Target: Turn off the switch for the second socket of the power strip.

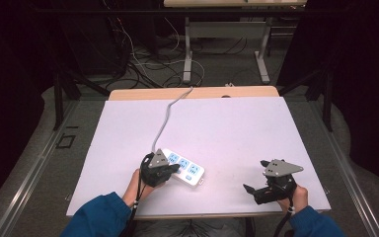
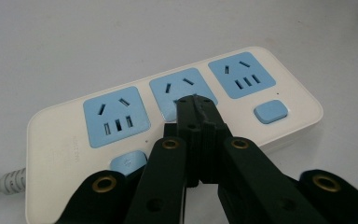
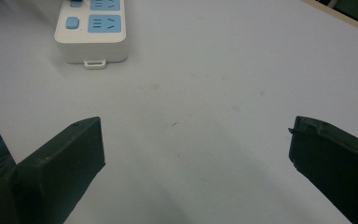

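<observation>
A white power strip (image 1: 183, 168) with three blue sockets and blue buttons lies on the white table, its grey cable (image 1: 164, 123) running to the far edge. My left gripper (image 1: 172, 168) is shut, its joined tips over the middle socket (image 2: 177, 86) of the power strip (image 2: 65, 149) in the left gripper view; whether they touch it I cannot tell. My right gripper (image 1: 256, 177) rests near the front right of the table, jaws wide open over bare surface. The right gripper view has the power strip (image 3: 93, 35) far off at top left.
The white board (image 1: 227, 128) covers a wooden table (image 1: 192, 93). Beyond the far edge stand metal desk legs (image 1: 187, 49) and tangled floor cables (image 1: 143, 64). Dark frame posts stand at both sides.
</observation>
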Demonstrator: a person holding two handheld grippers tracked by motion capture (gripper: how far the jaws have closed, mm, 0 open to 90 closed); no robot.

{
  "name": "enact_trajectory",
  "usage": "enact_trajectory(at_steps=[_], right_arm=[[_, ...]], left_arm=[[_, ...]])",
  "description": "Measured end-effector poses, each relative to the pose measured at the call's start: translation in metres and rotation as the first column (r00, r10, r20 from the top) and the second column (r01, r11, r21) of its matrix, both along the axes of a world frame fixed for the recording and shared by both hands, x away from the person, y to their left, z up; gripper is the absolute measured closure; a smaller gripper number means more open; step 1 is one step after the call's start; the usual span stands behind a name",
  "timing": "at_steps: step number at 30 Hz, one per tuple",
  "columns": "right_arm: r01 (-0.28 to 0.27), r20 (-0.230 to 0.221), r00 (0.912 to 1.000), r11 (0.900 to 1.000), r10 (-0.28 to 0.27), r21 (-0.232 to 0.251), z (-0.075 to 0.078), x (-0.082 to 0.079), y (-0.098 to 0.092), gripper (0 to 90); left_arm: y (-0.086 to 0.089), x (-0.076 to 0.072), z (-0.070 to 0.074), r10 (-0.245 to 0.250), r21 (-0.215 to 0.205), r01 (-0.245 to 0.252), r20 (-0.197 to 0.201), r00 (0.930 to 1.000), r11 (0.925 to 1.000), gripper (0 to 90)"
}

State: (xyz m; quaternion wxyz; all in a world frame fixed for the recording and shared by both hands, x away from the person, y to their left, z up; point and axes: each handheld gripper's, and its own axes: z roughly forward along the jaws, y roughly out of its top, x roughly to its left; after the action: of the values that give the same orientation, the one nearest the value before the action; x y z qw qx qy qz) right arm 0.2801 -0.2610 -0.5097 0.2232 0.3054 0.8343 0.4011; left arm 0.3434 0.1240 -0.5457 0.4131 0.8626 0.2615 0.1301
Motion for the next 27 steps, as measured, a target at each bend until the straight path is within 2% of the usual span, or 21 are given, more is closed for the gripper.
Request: enact_trajectory(at_steps=[5, 9, 10, 11, 13, 16, 18, 20, 21, 22, 23, 25, 26, 27], right_arm=[[0.004, 0.008, 1.0000, 1.000, -0.004, 0.005, 0.000, 0.000, 0.000, 2.7], [-0.007, 0.015, 0.9999, 1.000, 0.007, 0.000, 0.000, 0.001, -0.001, 2.7], [-0.007, 0.012, 0.9999, 1.000, 0.007, 0.001, 0.000, 0.001, -0.001, 2.7], [-0.007, 0.013, 0.9999, 1.000, 0.007, 0.001, 0.000, 0.001, -0.001, 2.7], [-0.007, 0.015, 0.9999, 1.000, 0.007, 0.000, 0.000, 0.001, -0.001, 2.7], [-0.007, 0.012, 0.9999, 1.000, 0.007, 0.000, 0.000, 0.001, -0.001, 2.7], [-0.007, 0.013, 0.9999, 1.000, 0.007, 0.000, 0.000, 0.001, 0.000, 2.7], [-0.002, 0.005, 1.0000, 1.000, 0.002, 0.005, 0.000, 0.000, 0.000, 2.7], [-0.002, 0.004, 1.0000, 1.000, 0.002, 0.004, 0.000, 0.000, 0.000, 2.7], [-0.002, 0.003, 1.0000, 1.000, 0.002, 0.004, 0.000, 0.000, 0.000, 2.7], [0.002, 0.006, 1.0000, 1.000, -0.002, 0.001, 0.000, 0.000, 0.000, 2.7], [0.007, 0.011, 0.9999, 1.000, -0.007, -0.002, 0.000, 0.000, 0.000, 2.7], [0.006, 0.010, 0.9999, 1.000, -0.006, -0.001, 0.000, 0.000, 0.000, 2.8], [0.001, 0.015, 0.9999, 1.000, -0.001, -0.005, 0.000, 0.000, 0.000, 2.7]], left_arm=[[0.001, 0.001, 0.000, -0.010, -0.006, 0.010, -0.003, 0.9999, 0.9999, 90.0], [-0.002, -0.001, 0.000, -0.009, 0.003, 0.009, 0.020, 0.9998, 1.0000, 90.0], [-0.002, -0.001, 0.001, -0.016, 0.005, 0.016, 0.007, 0.9999, 0.9999, 90.0], [-0.002, 0.000, 0.000, -0.010, 0.000, 0.010, 0.021, 0.9997, 1.0000, 90.0], [-0.002, -0.001, 0.000, -0.012, -0.005, 0.012, 0.007, 0.9999, 0.9999, 90.0], [-0.001, 0.000, -0.001, -0.006, -0.018, 0.006, 0.010, 0.9999, 0.9998, 90.0], [-0.002, -0.001, 0.000, -0.032, -0.017, 0.031, -0.002, 0.9995, 0.9994, 90.0], [-0.008, -0.005, -0.001, -0.049, 0.001, 0.049, 0.009, 0.9988, 0.9988, 90.0], [-0.011, -0.007, 0.000, -0.042, 0.024, 0.041, 0.033, 0.9986, 0.9989, 90.0], [-0.013, -0.009, -0.001, -0.043, 0.027, 0.042, 0.044, 0.9981, 0.9988, 90.0], [-0.013, -0.009, -0.001, -0.046, 0.034, 0.045, 0.049, 0.9977, 0.9984, 90.0], [-0.012, -0.008, -0.001, -0.044, 0.022, 0.043, 0.037, 0.9983, 0.9988, 90.0], [-0.011, -0.007, 0.000, -0.044, 0.034, 0.042, 0.051, 0.9977, 0.9985, 90.0], [-0.012, -0.007, 0.000, -0.045, 0.038, 0.043, 0.046, 0.9979, 0.9983, 90.0]])
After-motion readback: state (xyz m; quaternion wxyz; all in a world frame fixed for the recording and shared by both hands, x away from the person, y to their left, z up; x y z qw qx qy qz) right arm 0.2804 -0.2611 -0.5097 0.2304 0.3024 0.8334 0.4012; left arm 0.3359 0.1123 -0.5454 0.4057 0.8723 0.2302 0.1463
